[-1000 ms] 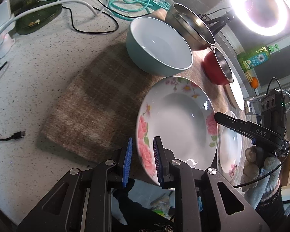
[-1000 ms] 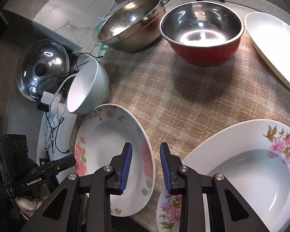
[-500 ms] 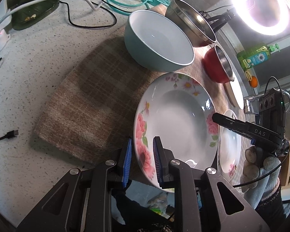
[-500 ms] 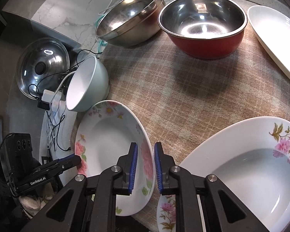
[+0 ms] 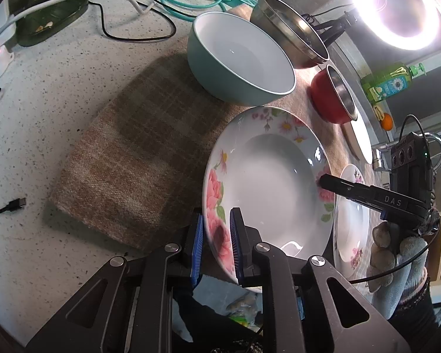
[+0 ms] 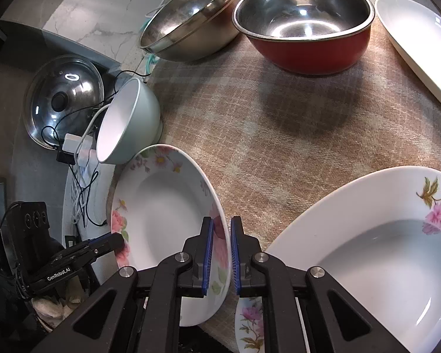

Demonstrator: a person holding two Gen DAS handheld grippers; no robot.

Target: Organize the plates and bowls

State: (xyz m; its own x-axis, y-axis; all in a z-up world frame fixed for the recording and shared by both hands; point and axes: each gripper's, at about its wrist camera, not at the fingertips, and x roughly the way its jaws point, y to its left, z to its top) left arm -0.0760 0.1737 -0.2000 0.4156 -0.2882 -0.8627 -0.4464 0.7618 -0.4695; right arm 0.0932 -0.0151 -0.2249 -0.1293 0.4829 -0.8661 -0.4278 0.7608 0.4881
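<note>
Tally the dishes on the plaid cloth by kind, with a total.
Floral plates: 2
Plain white plate: 1
Steel bowl: 1
Red bowl with steel inside: 1
Pale green bowl: 1
Total: 6

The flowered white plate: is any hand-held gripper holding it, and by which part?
Both: left hand-held gripper and right hand-held gripper grip opposite rim edges of the flowered white plate.

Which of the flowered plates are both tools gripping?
The rose-patterned deep plate beside the pale green bowl. Its rim sits between both tools' blue pads; the pink-flowered plate lies untouched.
</note>
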